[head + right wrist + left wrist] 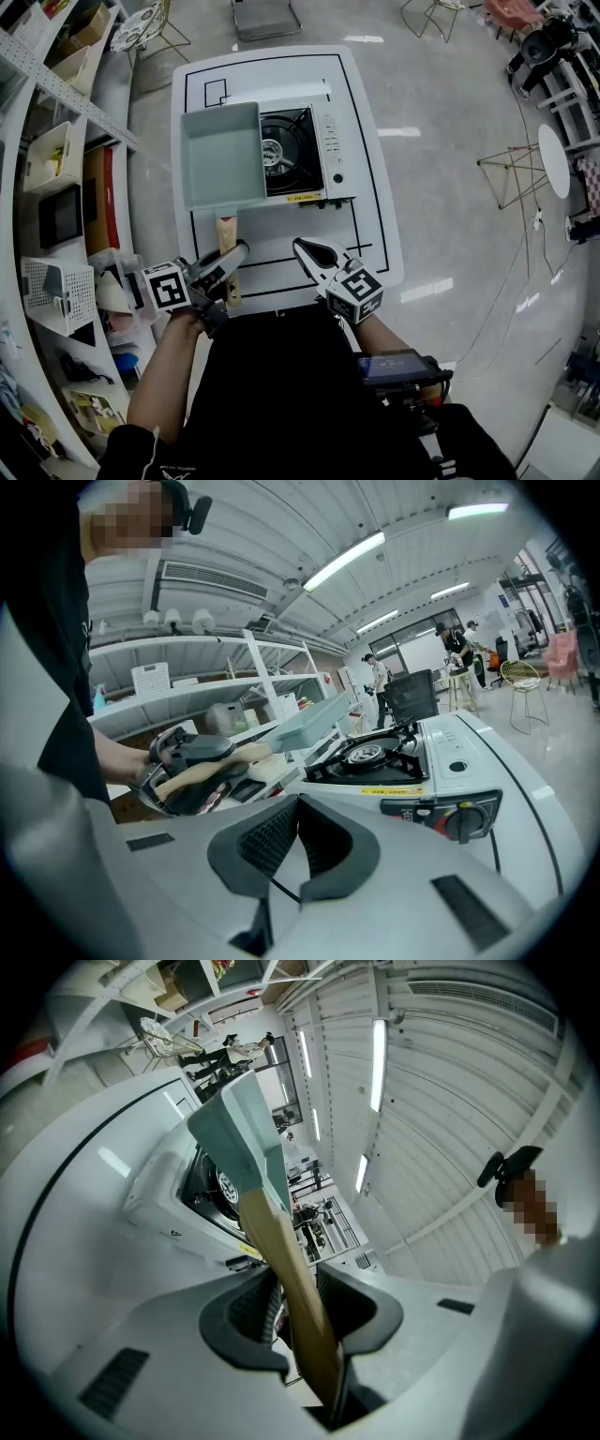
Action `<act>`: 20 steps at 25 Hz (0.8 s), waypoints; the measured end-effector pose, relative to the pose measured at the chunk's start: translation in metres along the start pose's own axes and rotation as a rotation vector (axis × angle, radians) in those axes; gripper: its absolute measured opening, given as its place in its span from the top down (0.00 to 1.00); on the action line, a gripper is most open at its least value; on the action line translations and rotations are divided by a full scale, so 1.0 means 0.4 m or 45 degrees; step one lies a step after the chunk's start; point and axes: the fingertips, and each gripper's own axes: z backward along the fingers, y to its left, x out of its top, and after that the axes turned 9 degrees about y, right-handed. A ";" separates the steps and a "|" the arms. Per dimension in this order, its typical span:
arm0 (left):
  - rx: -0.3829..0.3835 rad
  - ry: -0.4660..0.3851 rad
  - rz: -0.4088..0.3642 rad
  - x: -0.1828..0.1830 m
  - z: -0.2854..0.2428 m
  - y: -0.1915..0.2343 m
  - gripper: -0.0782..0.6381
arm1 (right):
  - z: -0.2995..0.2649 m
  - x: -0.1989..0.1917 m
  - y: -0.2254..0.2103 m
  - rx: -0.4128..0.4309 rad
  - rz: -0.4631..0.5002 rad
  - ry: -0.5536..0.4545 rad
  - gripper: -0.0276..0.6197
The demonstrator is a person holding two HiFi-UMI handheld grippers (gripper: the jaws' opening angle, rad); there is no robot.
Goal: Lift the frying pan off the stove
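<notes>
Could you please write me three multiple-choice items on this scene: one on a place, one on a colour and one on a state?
1. Where is the frying pan relative to the burner of the stove?
A. Centred on it.
B. Raised, to its left in the head view.
C. Behind it, on the floor.

2. What colour is the pan's body?
A. Red.
B. Black.
C. Pale green.

3. How is the left claw?
A. Closed on the pan's wooden handle.
B. Open and empty.
C. Closed with nothing between.

Answers: 1 B, the burner lies uncovered beside the pan. 2 C, the body shows pale green in every view. 3 A, the handle sits pinched between the pads.
</notes>
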 end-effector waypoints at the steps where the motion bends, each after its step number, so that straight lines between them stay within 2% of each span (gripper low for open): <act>1: 0.002 -0.008 0.002 -0.001 0.008 0.001 0.72 | -0.001 0.001 0.005 0.004 0.005 0.001 0.92; 20: 0.052 -0.176 0.031 -0.025 0.200 0.026 0.72 | -0.062 0.025 0.110 0.093 0.107 0.034 0.92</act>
